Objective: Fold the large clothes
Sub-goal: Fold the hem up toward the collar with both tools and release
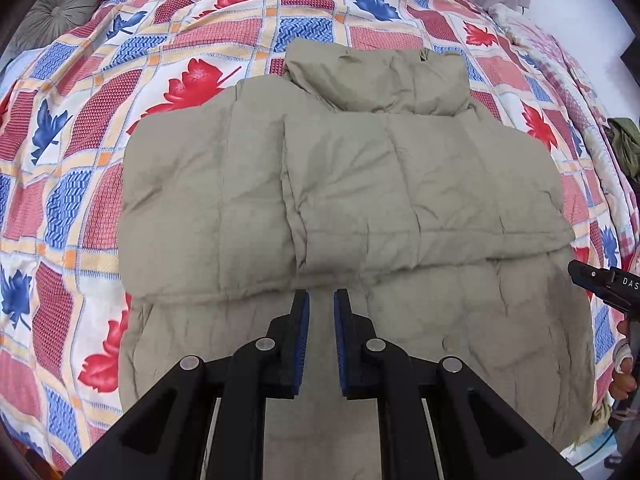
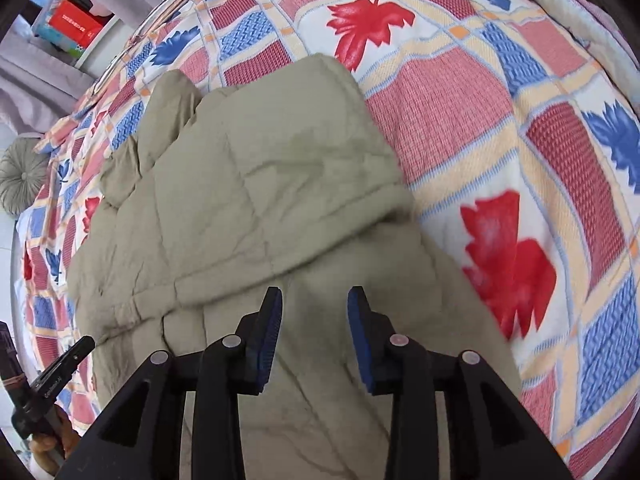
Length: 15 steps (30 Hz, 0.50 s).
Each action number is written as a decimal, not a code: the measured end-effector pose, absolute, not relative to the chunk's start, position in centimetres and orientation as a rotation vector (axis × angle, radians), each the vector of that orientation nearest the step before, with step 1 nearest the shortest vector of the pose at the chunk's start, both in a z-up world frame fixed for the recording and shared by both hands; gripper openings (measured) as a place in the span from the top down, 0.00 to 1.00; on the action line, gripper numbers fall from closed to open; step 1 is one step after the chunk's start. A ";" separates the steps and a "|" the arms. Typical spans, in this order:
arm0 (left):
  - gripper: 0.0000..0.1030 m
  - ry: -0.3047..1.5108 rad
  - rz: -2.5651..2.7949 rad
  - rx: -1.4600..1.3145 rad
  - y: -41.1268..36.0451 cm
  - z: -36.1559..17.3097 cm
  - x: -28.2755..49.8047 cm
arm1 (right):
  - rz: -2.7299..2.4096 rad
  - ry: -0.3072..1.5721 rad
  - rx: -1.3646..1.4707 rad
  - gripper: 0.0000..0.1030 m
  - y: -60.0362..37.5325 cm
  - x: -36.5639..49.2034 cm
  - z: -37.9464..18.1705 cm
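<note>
A beige quilted puffer jacket (image 1: 340, 184) lies flat on the bed, its sleeves folded across the body and its collar at the far end. My left gripper (image 1: 321, 300) hovers over the jacket's near part, jaws slightly apart and empty. In the right wrist view the jacket (image 2: 256, 200) fills the middle. My right gripper (image 2: 315, 300) is open and empty above the jacket's near right part. The right gripper also shows at the right edge of the left wrist view (image 1: 600, 284), and the left gripper at the lower left of the right wrist view (image 2: 60, 372).
The bed has a patchwork cover (image 1: 80, 160) with red and blue leaves. A round grey cushion (image 1: 60, 8) lies at the far left corner. A shelf with a red box (image 2: 76, 24) stands beyond the bed. Dark green cloth (image 1: 624, 144) lies at the right edge.
</note>
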State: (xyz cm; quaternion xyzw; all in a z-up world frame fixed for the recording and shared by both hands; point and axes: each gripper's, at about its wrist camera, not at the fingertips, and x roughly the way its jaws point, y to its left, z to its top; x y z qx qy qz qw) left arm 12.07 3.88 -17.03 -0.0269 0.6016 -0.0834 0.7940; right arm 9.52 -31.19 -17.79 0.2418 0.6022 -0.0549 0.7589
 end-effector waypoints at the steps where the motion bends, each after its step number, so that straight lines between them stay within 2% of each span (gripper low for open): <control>1: 0.86 1.301 -0.186 -0.061 4.0 -17.0 11.6 | -0.117 1.316 0.535 0.63 -30.9 9.0 -17.8; 7: 0.85 1.324 -0.188 -0.035 4.3 -16.5 9.1 | -0.099 1.346 0.562 0.60 -29.6 6.0 -17.5; 8: 0.58 1.328 -0.182 -0.032 4.4 -16.4 8.6 | -0.095 1.352 0.568 0.60 -29.4 5.4 -17.4; 9: 0.07 1.330 -0.173 -0.032 4.5 -16.3 8.2 | -0.092 1.358 0.573 0.60 -29.2 4.9 -17.3; 10: 0.00 1.309 -0.149 -0.036 4.8 -15.8 7.5 | -0.090 1.364 0.577 0.59 -29.0 4.4 -17.2; 15: 0.01 1.300 -0.143 -0.013 5.0 -14.1 5.1 | -0.081 1.397 0.596 0.59 -27.7 2.1 -16.5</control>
